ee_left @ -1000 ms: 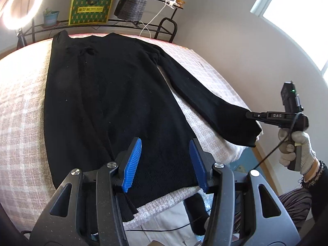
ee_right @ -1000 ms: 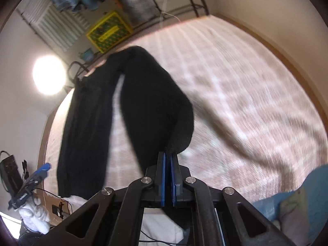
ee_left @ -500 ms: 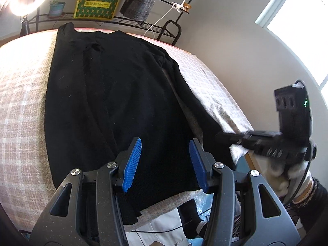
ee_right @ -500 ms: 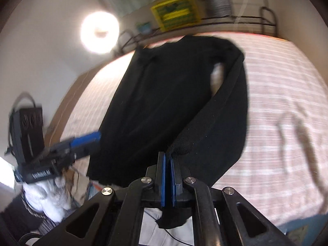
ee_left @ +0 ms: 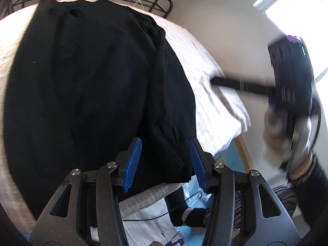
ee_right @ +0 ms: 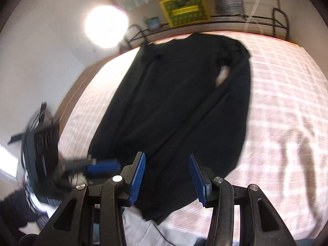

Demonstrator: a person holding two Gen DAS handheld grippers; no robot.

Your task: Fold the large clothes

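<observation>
A long black garment [ee_left: 92,82] lies spread flat on the bed, collar at the far end. Its right sleeve [ee_left: 170,106] is folded in along the body, with the cuff near the hem. My left gripper [ee_left: 164,162] hovers open over that cuff and hem, its pads clear of the cloth. In the right wrist view the garment [ee_right: 174,102] and the sleeve [ee_right: 231,123] lie under my right gripper [ee_right: 167,174]. Its jaws are opening, and the cloth below them is not pinched. The right gripper [ee_left: 214,80] shows blurred in the left wrist view.
A pink and white checked blanket [ee_right: 287,112] covers the bed. Behind it stands a metal rack with a yellow crate [ee_right: 184,8], and a ring light [ee_right: 105,26] shines at the back left. A gloved hand [ee_left: 274,127] holds the right gripper. A socked foot [ee_left: 192,215] is below the bed's edge.
The right gripper carried the sleeve in over the garment's side, then opened and let it go. The left gripper sank closer to the hem, still open.
</observation>
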